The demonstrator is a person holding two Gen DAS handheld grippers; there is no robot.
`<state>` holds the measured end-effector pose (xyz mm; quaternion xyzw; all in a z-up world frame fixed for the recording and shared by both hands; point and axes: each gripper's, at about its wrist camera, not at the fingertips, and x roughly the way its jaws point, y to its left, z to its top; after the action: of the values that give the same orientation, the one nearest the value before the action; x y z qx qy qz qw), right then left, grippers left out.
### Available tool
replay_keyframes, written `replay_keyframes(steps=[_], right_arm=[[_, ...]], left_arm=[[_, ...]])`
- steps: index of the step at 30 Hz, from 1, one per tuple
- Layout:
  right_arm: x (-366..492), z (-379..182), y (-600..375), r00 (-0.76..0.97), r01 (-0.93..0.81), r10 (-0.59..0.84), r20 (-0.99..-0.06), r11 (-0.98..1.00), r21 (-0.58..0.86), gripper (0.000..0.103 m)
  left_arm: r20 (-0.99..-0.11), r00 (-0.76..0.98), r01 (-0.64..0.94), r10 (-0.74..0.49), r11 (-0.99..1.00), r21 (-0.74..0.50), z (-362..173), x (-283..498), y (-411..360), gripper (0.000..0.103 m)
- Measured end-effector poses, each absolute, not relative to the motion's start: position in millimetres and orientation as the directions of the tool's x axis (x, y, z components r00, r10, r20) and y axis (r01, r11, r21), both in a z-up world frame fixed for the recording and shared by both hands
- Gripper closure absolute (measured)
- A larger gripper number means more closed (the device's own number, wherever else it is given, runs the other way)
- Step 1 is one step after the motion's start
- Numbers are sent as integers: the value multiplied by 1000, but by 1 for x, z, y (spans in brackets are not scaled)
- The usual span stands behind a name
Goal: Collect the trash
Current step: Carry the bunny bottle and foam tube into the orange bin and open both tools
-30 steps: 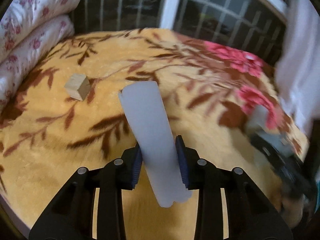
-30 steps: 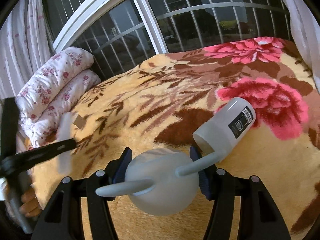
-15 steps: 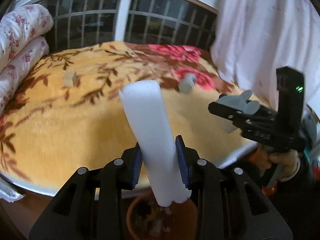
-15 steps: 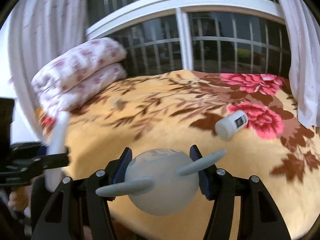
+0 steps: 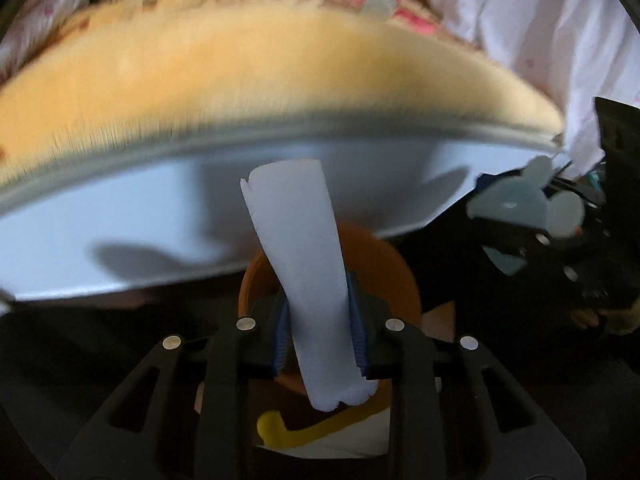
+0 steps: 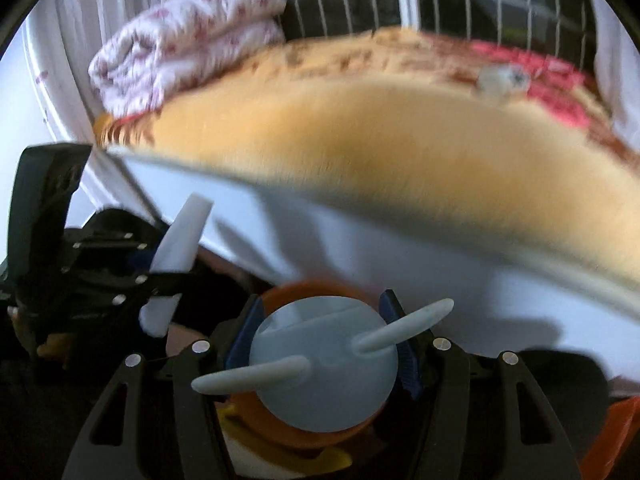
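Plush orange blanket (image 5: 248, 68) blurs above the bed's smooth white side (image 5: 120, 232). Left gripper (image 5: 320, 332) clamps a curled white foam strip (image 5: 300, 264), right gripper (image 6: 322, 354) pinches a round grey winged lid (image 6: 324, 364), both over the orange bin (image 5: 396, 276).

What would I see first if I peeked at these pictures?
First, the long white foam strip pinched upright in the left tool, right above a round orange bin on the dark floor. Next, the pale grey round piece with two prongs squeezed in the right tool, above that bin too. Behind both spreads the fuzzy yellow flowered blanket, blurry.
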<state>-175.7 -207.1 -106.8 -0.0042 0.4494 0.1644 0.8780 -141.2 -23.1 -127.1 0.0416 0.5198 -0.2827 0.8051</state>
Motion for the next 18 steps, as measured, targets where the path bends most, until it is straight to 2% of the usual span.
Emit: replay_keyframes(steps=[6,12,18], right_arm=[[-155,-157,-202,424,-266,212,-881,958,102,44],[-133,-206,-195,298,-242,191,-935,963,119,44],[-132,-232,-193,217,-250,195,-956,958,139,44]], left_arm=[[-948,152,424,-280,885,-193,-191,-116,-33,78],[-966,71,402,-250,893,-202,-229,-94,-45,78],[-981,2,404,-192,898,-175,-262,-92,-48,78]])
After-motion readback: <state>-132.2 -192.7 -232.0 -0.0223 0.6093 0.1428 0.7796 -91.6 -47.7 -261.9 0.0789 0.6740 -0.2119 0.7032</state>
